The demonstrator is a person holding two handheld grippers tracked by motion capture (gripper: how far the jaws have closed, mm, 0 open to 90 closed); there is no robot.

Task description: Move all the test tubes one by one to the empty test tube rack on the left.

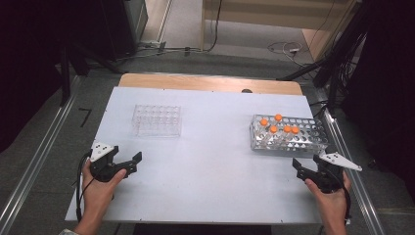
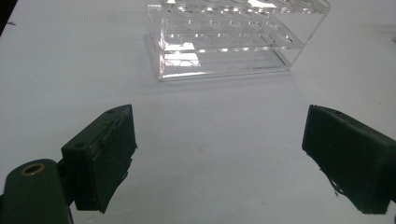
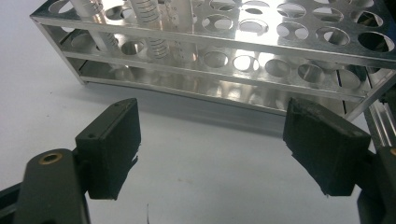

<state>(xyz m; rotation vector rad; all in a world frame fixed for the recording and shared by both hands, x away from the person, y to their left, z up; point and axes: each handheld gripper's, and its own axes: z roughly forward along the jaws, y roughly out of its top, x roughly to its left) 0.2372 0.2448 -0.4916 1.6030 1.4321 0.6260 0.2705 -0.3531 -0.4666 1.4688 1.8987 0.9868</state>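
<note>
We have the left gripper (image 1: 131, 164) at the near left of the table (image 1: 205, 186), jaws wide apart, nothing between them. The clear acrylic rack (image 1: 157, 120) sits beyond it, apart, empty as far as we can tell, long axis left-right. The metal tube rack (image 1: 288, 134) stands far right, long axis also left-right, five orange-capped tubes (image 1: 278, 123) clustered at its left end. The right gripper (image 1: 304, 175) is just near of that rack, jaws fully spread, touching nothing. We judge the right hand nearer the tubes.
</note>
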